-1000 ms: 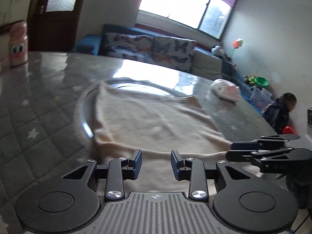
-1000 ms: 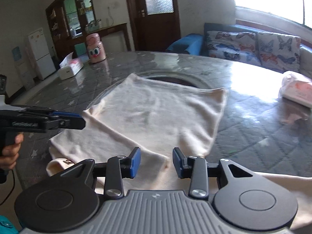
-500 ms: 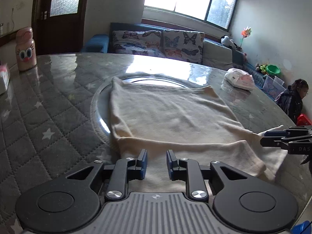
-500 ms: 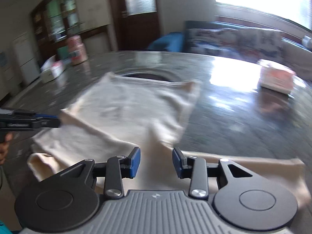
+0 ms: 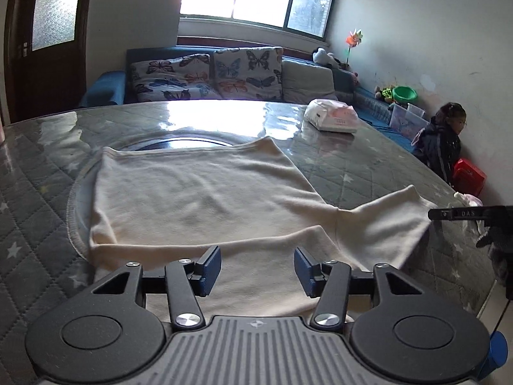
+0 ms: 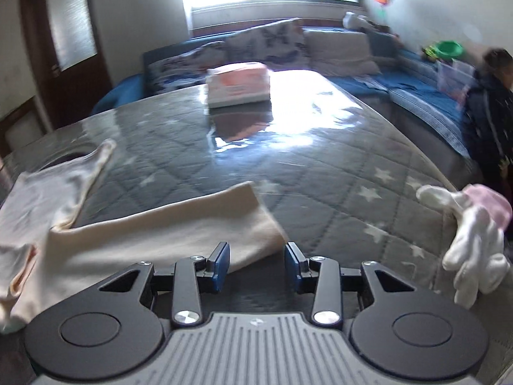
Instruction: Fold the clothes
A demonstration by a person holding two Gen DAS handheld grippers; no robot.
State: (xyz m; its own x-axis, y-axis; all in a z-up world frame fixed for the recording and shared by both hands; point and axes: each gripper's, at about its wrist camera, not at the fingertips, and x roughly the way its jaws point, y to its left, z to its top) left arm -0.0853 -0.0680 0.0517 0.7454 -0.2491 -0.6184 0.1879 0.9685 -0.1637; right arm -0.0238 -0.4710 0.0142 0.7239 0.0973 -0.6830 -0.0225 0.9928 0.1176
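- Cloth is the whole matter here: a cream top lies spread flat on the quilted grey table, its body partly over the round inset ring in the tabletop and one sleeve stretched out to the side of the body away from that ring.
- Judged from its loose wrinkles and the way its edges drape, the top is soft, light and limp; it will probably sag and trail from any single hold, and it may slide easily on the glossy table cover.
- The left gripper hovers over the near hem of the top, its blue-padded fingers set wide apart with nothing between them.
- The right gripper sits at the sleeve's near edge, by the cuff; its fingers are also parted and empty, and the view is motion-blurred, so whether a pad touches the fabric cannot be told.
- A sensible hold, by this reading, is the cuff end of the sleeve for the right gripper, pinching both layers at the edge so the sleeve can be carried back over the body of the top.
- The left gripper would do well to pin or pinch the hem near the shoulder seam, keeping the body from dragging along.
- A white and pink glove lies at the table edge beyond the sleeve, and a wrapped packet rests on the far side of the table from the top; both are well clear of it.
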